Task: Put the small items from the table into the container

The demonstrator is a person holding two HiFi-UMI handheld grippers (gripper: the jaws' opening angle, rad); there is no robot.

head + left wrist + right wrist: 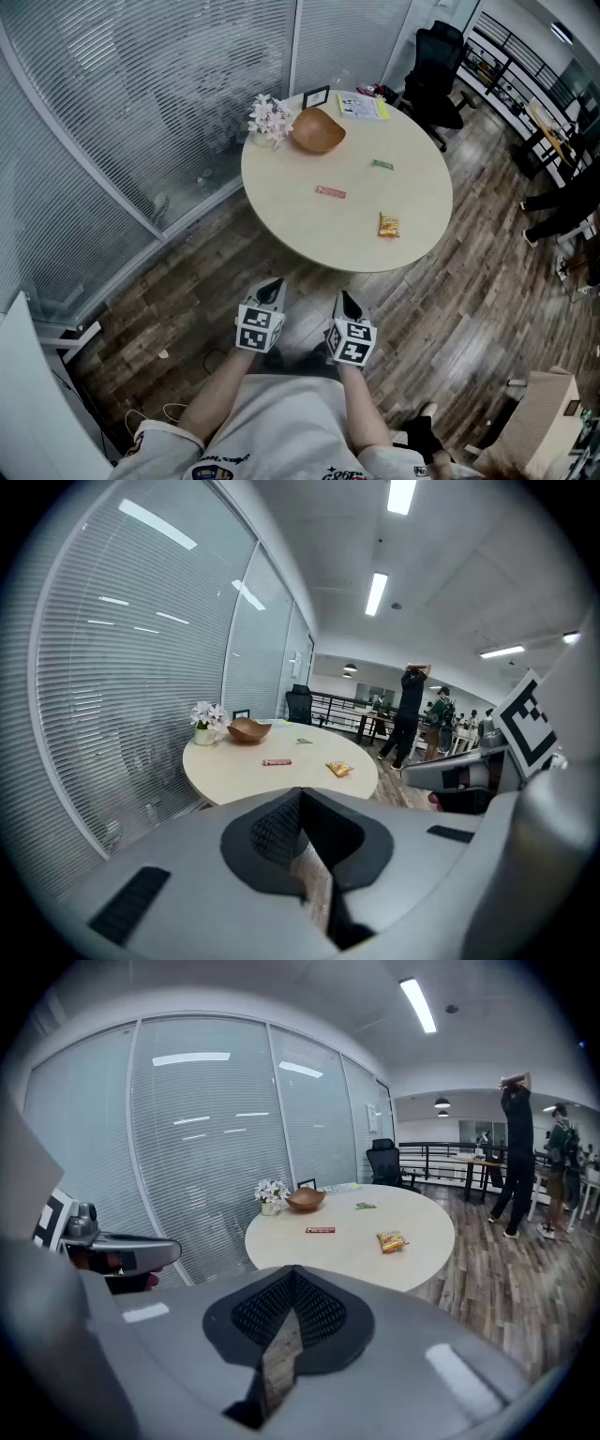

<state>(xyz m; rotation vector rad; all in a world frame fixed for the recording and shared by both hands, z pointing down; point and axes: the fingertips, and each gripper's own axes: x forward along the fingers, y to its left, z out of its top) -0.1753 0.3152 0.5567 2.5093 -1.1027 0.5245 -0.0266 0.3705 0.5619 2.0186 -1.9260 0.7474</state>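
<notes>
step: approach, nothing picked yet | left tongs (272, 289), right tongs (349, 302) pressed together, empty | red bar (330, 192), green packet (382, 165), orange packet (388, 225) lie apart on bench (300, 216); wooden bowl (317, 129) at far edge | next, likely: step closer, spread tongs over orange packet

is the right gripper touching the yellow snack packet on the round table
Apart. Head view: right gripper over the floor, short of the round table where the yellow snack packet lies.

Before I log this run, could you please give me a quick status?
Left tool and right tool shut, empty. Pink bar, green packet, yellow packet on table, outside bowl. Nothing in the way.
</notes>
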